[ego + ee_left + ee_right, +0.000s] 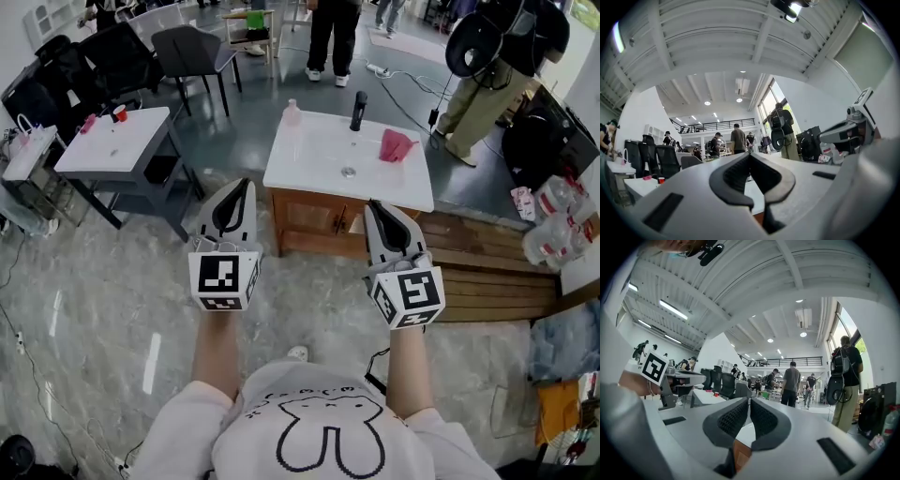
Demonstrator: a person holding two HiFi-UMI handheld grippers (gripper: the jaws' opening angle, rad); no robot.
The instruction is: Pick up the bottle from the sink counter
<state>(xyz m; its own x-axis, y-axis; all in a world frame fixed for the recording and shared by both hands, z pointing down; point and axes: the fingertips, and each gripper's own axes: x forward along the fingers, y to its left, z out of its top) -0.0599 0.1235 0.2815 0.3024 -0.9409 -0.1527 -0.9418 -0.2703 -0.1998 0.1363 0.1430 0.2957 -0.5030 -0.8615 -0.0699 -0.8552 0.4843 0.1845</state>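
The bottle (292, 113), small, pale and pink-tinted, stands upright at the back left corner of the white sink counter (309, 169). A black faucet (357, 111) and a crumpled pink cloth (395, 145) are on the same top. My left gripper (242, 182) hovers over the floor in front of the counter's left edge, shut and holding nothing. My right gripper (373, 204) hangs in front of the wooden cabinet, jaws pressed together and empty. In the left gripper view the fingertips (749, 155) meet; the right gripper's pads (736, 416) also touch. The bottle is hidden in both gripper views.
A white side table (103, 150) with a red cup (119, 113) stands left of the counter, with a black chair (192, 52) behind it. A wooden bench (487, 272) runs right of the cabinet. People stand behind the counter, one with a backpack (492, 42).
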